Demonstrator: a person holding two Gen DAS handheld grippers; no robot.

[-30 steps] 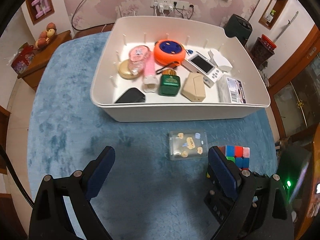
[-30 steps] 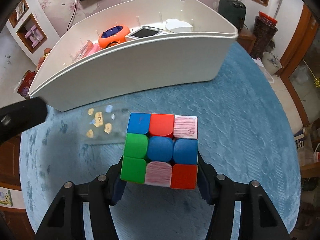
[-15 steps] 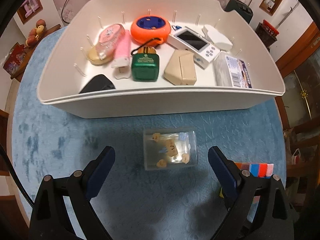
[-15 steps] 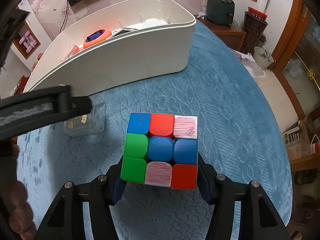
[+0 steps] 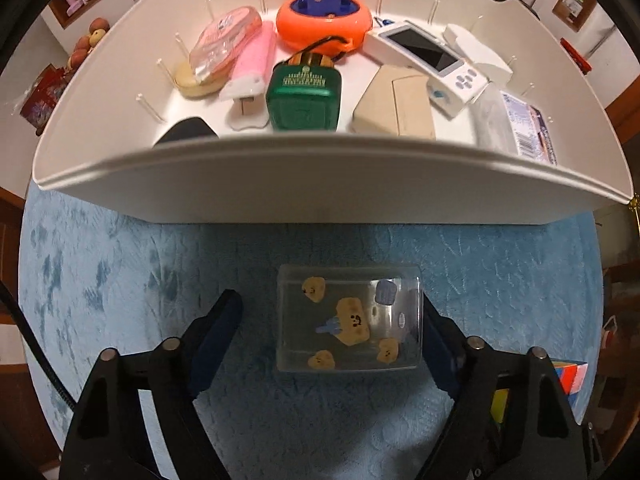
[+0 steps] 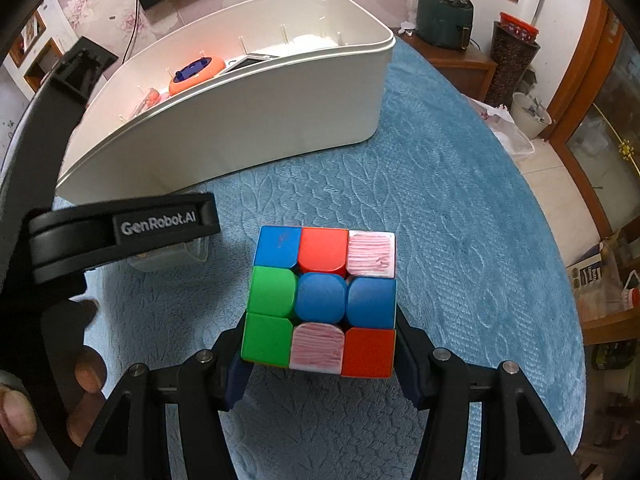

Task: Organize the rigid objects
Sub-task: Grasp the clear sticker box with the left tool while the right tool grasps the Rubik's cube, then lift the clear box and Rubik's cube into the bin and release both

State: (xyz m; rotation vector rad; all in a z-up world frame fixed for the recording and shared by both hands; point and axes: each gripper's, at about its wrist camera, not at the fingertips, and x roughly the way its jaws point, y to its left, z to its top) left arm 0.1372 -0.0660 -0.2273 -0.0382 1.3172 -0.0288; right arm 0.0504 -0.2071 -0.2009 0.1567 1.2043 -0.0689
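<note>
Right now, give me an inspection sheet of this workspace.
Surface: blue embossed cloth.
Job's things: clear plastic box with bear stickers on cloth; colourful puzzle cube; white plastic bin holding orange round gadget, green bottle, white handheld console.
Clutter: nothing seen.
Grippers: left gripper open, jaws just closing, straddling the clear box; right gripper shut on cube.
Cables: black cable.
Surroundings: floral wallpaper, wooden furniture.
</note>
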